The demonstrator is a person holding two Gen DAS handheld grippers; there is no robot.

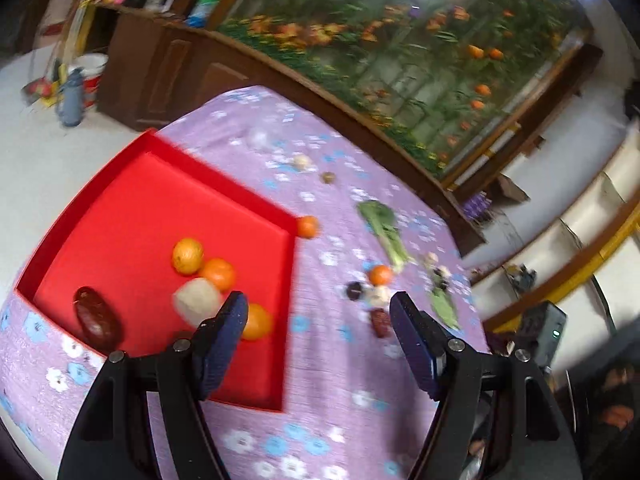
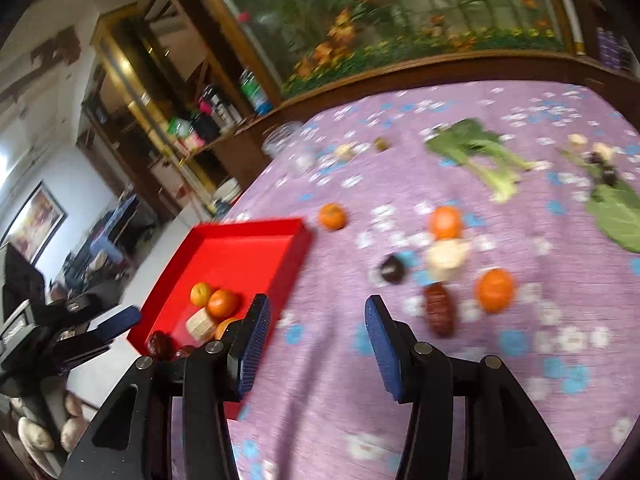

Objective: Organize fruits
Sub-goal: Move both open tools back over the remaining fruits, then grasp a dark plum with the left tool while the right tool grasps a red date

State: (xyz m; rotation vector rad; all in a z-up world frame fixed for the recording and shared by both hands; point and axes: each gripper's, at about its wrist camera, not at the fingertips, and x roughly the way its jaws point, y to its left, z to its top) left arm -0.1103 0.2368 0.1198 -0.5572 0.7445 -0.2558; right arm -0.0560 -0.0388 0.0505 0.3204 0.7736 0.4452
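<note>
A red tray (image 1: pixel 120 216) lies on the purple flowered cloth; it also shows in the right wrist view (image 2: pixel 240 248). It holds three oranges (image 1: pixel 187 256), a pale cut piece (image 1: pixel 197 302) and a dark red fruit (image 1: pixel 97 320). On the cloth lie loose oranges (image 2: pixel 495 290) (image 2: pixel 445 222) (image 2: pixel 332 216), a brown-red fruit (image 2: pixel 440 310), a dark round fruit (image 2: pixel 392 269) and a pale piece (image 2: pixel 446 258). My left gripper (image 1: pixel 318 314) is open and empty above the tray's right edge. My right gripper (image 2: pixel 316 320) is open and empty above the cloth, right of the tray.
Leafy greens (image 2: pixel 480 156) (image 2: pixel 618 212) and small bits lie further back on the cloth. A clear cup (image 2: pixel 282 138) stands near the far table edge. A wooden cabinet (image 1: pixel 168 68) and a flower mural (image 1: pixel 400 52) stand behind the table. The left gripper shows at left (image 2: pixel 116 322).
</note>
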